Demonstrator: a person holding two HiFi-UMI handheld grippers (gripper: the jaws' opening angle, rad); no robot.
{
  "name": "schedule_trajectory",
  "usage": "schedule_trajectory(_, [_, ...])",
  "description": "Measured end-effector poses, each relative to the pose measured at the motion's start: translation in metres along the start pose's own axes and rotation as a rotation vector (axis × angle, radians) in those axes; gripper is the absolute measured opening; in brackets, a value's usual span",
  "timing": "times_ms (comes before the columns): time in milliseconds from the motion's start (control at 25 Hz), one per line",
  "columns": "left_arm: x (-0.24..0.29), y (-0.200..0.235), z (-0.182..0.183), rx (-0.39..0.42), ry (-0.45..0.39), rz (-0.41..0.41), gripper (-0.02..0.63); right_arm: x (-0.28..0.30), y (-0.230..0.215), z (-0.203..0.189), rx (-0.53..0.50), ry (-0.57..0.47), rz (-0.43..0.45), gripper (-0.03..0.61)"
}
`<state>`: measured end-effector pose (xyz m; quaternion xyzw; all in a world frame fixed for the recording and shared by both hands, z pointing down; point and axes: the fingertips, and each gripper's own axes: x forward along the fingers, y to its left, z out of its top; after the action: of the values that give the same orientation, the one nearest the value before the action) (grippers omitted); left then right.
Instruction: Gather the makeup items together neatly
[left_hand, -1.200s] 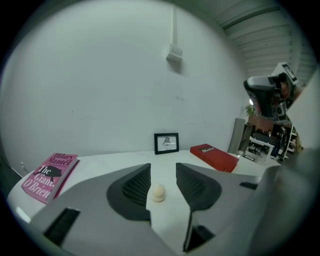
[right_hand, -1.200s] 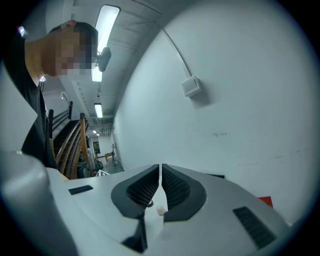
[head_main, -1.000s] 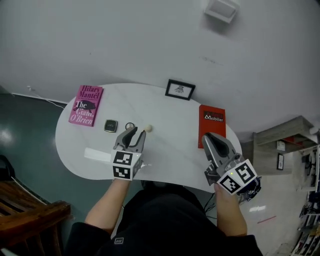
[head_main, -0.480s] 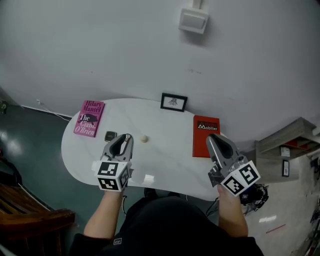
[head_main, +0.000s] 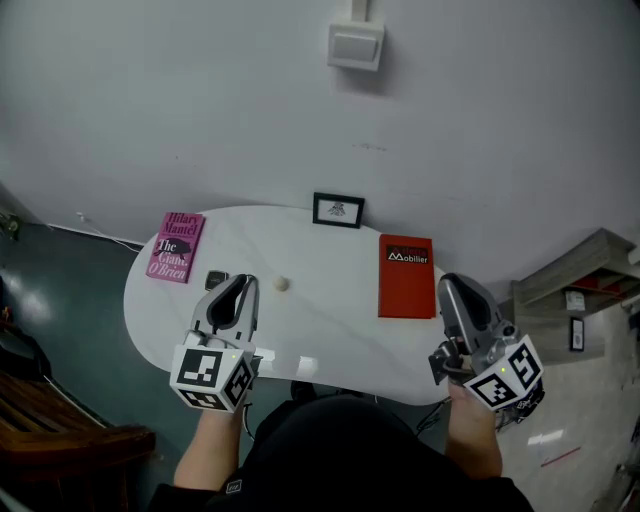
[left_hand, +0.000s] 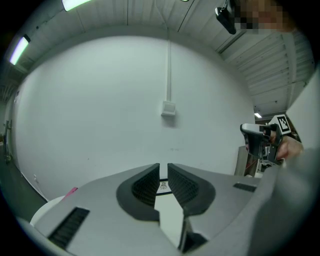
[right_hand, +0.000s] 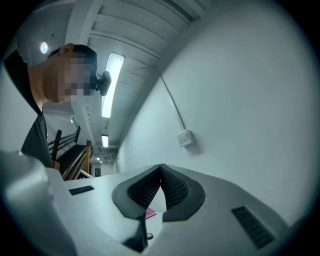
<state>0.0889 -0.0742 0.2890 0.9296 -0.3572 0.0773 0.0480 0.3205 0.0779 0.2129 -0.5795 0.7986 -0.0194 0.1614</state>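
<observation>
While both grippers hang above the counter (head_main: 330, 322) with nothing in them, the scene fits two stages alike: a gathering that is already complete, or a pause between two carries.

At the left of the frame lies a pink book (head_main: 176, 245), and just right of it the small dark compact (head_main: 216, 280). The left gripper (head_main: 244, 284) stands beside the compact in the frame. Its jaws are drawn in to a narrow slit that holds nothing, and they have just been closing. A little further right sits the beige sponge ball (head_main: 282, 285), near the compact but not touching it. A picture frame (head_main: 338, 210) stands at the back middle and a red book (head_main: 406, 276) lies right of centre. At the lower right the right gripper (head_main: 456, 286) has its jaws clenched tip to tip on nothing.

Either way, the person does well to keep both grippers high, since a round sponge would likely roll at a nudge. It is also worth checking by eye how close the two items sit, because the left gripper hides part of the counter.

A second ago the left gripper was low by the sponge ball with its jaws wider apart, and a small looped item showed beside the compact — it is not visible now. The right gripper overlapped the red book's lower end; now it is clear of the book, further right. The wall box has moved from the upper right to the upper middle of the frame.
</observation>
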Motion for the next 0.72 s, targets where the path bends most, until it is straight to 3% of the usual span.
schedule_trajectory(280, [-0.016, 0.004, 0.023, -0.014, -0.065, 0.074, 0.046, 0.003, 0.008, -0.006, -0.044, 0.008, 0.014, 0.034])
schedule_trajectory(480, [-0.017, -0.003, 0.013, -0.012, -0.065, 0.037, 0.023, 0.006, 0.006, -0.027, -0.050, 0.049, 0.004, 0.034])
schedule_trajectory(720, [-0.031, -0.006, -0.012, -0.028, -0.015, 0.065, 0.017, 0.013, 0.008, -0.037, -0.061, 0.086, 0.034, 0.034])
